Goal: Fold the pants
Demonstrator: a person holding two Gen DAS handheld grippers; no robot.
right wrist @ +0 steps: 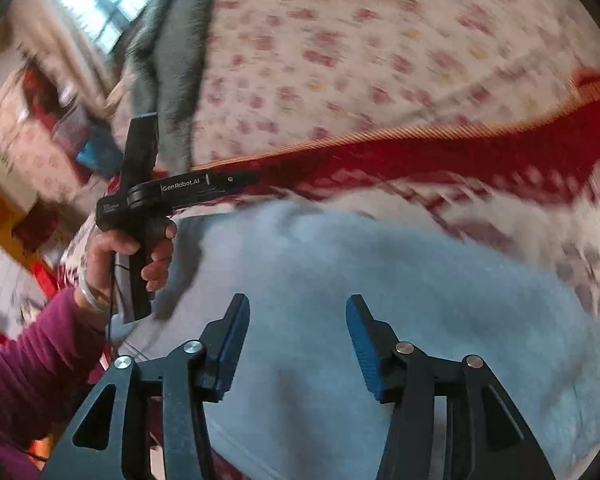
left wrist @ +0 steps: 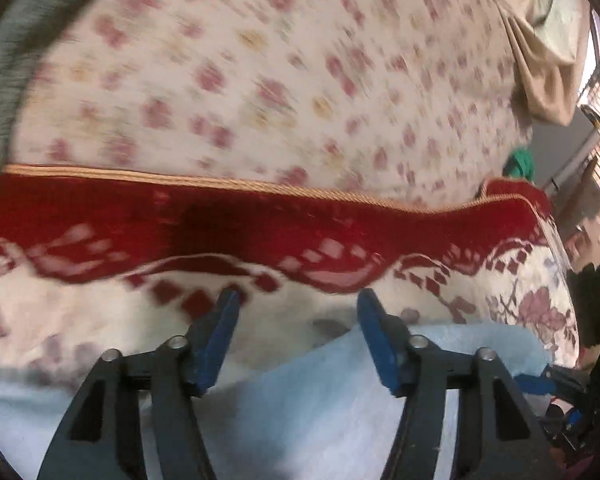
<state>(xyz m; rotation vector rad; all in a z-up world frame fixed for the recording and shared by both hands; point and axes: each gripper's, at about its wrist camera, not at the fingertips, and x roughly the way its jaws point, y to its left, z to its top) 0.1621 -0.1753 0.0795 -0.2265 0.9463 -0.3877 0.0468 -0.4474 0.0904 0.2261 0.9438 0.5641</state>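
The pale blue soft-fabric pants (right wrist: 364,296) were spread on a red-and-cream patterned blanket (left wrist: 260,224). Both the left gripper (left wrist: 296,300) and right gripper (right wrist: 298,306) were held above them, jaws parted, nothing grasped.

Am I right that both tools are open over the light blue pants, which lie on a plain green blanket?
Not quite. Both the left tool and right tool are open over the light blue pants, but the blanket is red and white patterned, not plain green, as the left wrist view shows.
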